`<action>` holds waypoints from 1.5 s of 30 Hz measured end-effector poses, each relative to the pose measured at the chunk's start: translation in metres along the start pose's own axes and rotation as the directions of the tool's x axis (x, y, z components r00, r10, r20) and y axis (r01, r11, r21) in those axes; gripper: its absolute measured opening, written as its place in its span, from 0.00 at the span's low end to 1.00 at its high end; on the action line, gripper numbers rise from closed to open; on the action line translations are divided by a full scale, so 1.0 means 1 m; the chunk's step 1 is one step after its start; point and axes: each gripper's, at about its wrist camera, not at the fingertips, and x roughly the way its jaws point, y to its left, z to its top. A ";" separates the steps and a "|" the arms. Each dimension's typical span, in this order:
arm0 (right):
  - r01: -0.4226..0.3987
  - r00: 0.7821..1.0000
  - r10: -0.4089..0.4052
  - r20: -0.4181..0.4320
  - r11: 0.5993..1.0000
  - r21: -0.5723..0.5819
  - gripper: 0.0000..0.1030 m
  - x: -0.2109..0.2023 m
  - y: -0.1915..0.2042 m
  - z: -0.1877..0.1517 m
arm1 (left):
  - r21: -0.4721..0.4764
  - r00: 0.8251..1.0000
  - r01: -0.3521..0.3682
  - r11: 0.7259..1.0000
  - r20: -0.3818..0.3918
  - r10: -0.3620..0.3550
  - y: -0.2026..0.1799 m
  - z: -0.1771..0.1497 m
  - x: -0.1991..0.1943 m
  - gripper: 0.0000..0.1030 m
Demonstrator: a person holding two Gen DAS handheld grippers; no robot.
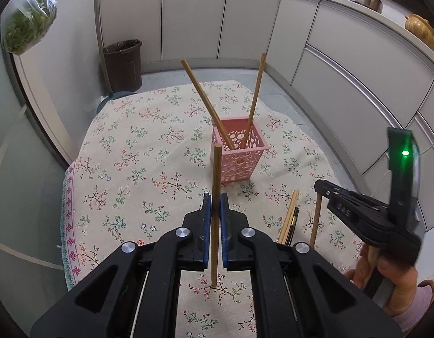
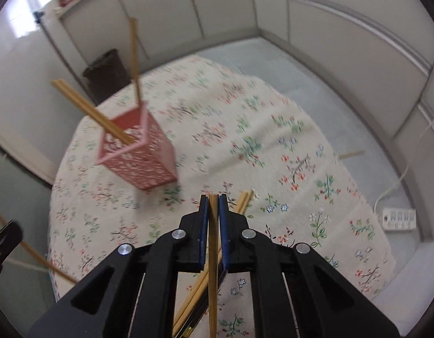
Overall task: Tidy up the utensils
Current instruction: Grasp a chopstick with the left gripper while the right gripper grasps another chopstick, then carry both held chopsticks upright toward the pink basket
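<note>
A pink perforated basket (image 1: 239, 152) (image 2: 138, 155) stands on the flower-print tablecloth (image 1: 132, 169), with two wooden chopsticks (image 1: 208, 104) leaning out of it in opposite directions. My left gripper (image 1: 216, 197) is shut on one wooden chopstick (image 1: 216, 169), held upright in front of the basket. To its right, my right gripper (image 1: 319, 190) (image 2: 213, 200) is shut on another wooden chopstick (image 2: 212, 267) (image 1: 316, 219), held above the cloth. Several loose chopsticks (image 1: 288, 222) (image 2: 243, 201), one of them dark, lie on the cloth below the right gripper.
A brown waste bin (image 1: 124, 64) (image 2: 104, 70) stands on the floor behind the table. Grey cabinets (image 1: 343, 70) curve round the back and right. A bag of greens (image 1: 28, 19) hangs at the left. A white power strip (image 2: 398, 218) lies on the floor, right of the table.
</note>
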 end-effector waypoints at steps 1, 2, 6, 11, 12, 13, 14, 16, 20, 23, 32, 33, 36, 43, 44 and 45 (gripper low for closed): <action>-0.015 1.000 0.016 0.015 1.000 -0.021 0.07 -0.011 0.002 0.000 | 0.000 1.000 0.001 1.000 0.008 -0.001 -0.001 0.000 -0.003 0.06; -0.025 0.999 0.026 0.024 0.999 -0.034 0.07 -0.020 0.003 0.001 | 0.000 1.000 0.003 1.000 0.013 -0.003 -0.001 0.000 -0.005 0.06; -0.072 0.996 0.076 0.051 0.995 -0.070 0.07 -0.047 0.008 0.004 | -0.009 0.999 0.001 1.000 0.049 -0.001 -0.005 0.000 -0.017 0.05; -0.110 0.989 0.118 0.090 0.989 -0.097 0.07 -0.083 0.006 0.014 | -0.025 0.995 0.004 1.000 0.097 -0.002 -0.008 0.011 -0.031 0.05; -0.117 0.987 0.126 0.099 0.989 -0.095 0.07 -0.088 0.004 0.018 | -0.029 0.994 0.005 1.000 0.108 -0.002 -0.008 0.014 -0.034 0.05; -0.125 0.985 0.135 0.110 0.988 -0.092 0.08 -0.096 0.000 0.024 | -0.032 0.993 0.006 0.999 0.116 -0.002 -0.009 0.016 -0.036 0.05; -0.129 0.983 0.139 0.122 0.988 -0.090 0.08 -0.102 -0.002 0.029 | -0.036 0.992 0.009 0.999 0.124 -0.004 -0.009 0.019 -0.038 0.05; -0.147 0.977 0.157 0.145 0.986 -0.078 0.07 -0.115 -0.008 0.040 | -0.046 0.990 0.022 0.999 0.138 -0.015 -0.010 0.024 -0.044 0.06; -0.172 0.964 0.183 0.192 0.982 -0.074 0.07 -0.144 -0.014 0.063 | -0.044 0.984 0.027 0.999 0.176 -0.019 -0.014 0.038 -0.058 0.06; -0.187 0.952 0.200 0.230 0.979 -0.078 0.07 -0.164 -0.015 0.080 | -0.034 0.980 0.031 0.999 0.197 -0.024 -0.018 0.047 -0.068 0.06; -0.223 0.930 0.231 0.287 0.973 -0.063 0.07 -0.189 -0.024 0.105 | -0.212 0.998 0.055 0.976 0.027 -0.050 0.025 0.056 -0.021 0.06; -0.220 0.931 0.228 0.285 0.974 -0.060 0.07 -0.186 -0.025 0.106 | -0.261 0.996 0.064 0.963 -0.039 -0.077 0.036 0.054 0.000 0.10; -0.218 0.937 0.222 0.268 0.975 -0.043 0.07 -0.172 -0.029 0.109 | -0.376 0.967 0.020 0.926 -0.227 -0.113 0.070 0.042 0.080 0.13; -0.211 0.951 0.211 0.228 0.977 -0.022 0.07 -0.137 -0.035 0.119 | -0.448 0.967 -0.031 0.893 -0.240 -0.087 0.096 0.052 0.173 0.28; -0.206 0.954 0.206 0.219 0.978 -0.019 0.07 -0.130 -0.036 0.121 | -0.462 0.968 -0.045 0.886 -0.239 -0.076 0.099 0.054 0.180 0.39; -0.203 0.956 0.203 0.212 0.979 -0.018 0.07 -0.125 -0.036 0.123 | -0.485 0.969 -0.054 0.873 -0.238 -0.072 0.103 0.056 0.192 0.47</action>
